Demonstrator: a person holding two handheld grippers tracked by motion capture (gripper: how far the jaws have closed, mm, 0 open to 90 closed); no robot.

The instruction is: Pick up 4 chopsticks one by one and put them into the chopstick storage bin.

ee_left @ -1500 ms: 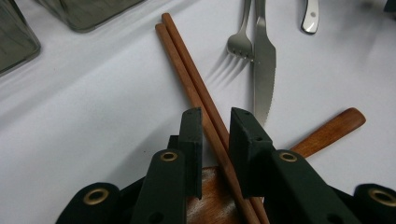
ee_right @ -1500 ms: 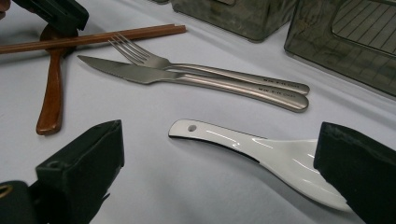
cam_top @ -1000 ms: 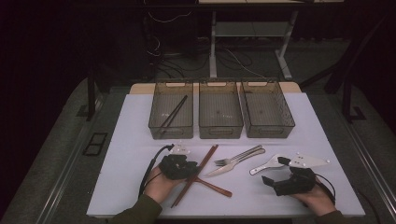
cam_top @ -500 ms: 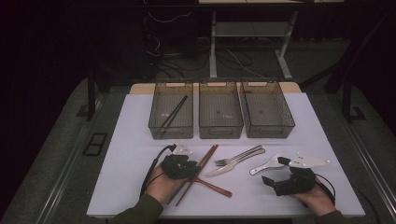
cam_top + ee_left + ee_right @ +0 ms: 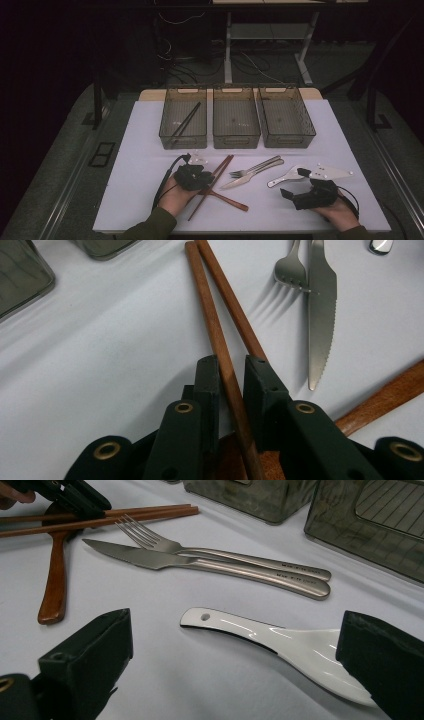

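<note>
My left gripper (image 5: 206, 177) rests low on the table with one brown chopstick (image 5: 210, 315) running between its jaws. The jaws have just been closing on it. A thin gap still shows beside the right jaw, so the gripper (image 5: 232, 367) is open. The second chopstick (image 5: 225, 290) lies just outside it. My right gripper (image 5: 293, 183) stands wide open on the table. A white spoon (image 5: 280, 640) lies flat between its jaws, untouched.
A steel fork (image 5: 260, 165) and knife (image 5: 245, 179) lie side by side mid-table. A wooden spoon (image 5: 230, 201) crosses under the chopsticks. Three clear bins (image 5: 236, 142) stand in a row behind; the left one holds black chopsticks (image 5: 186, 121).
</note>
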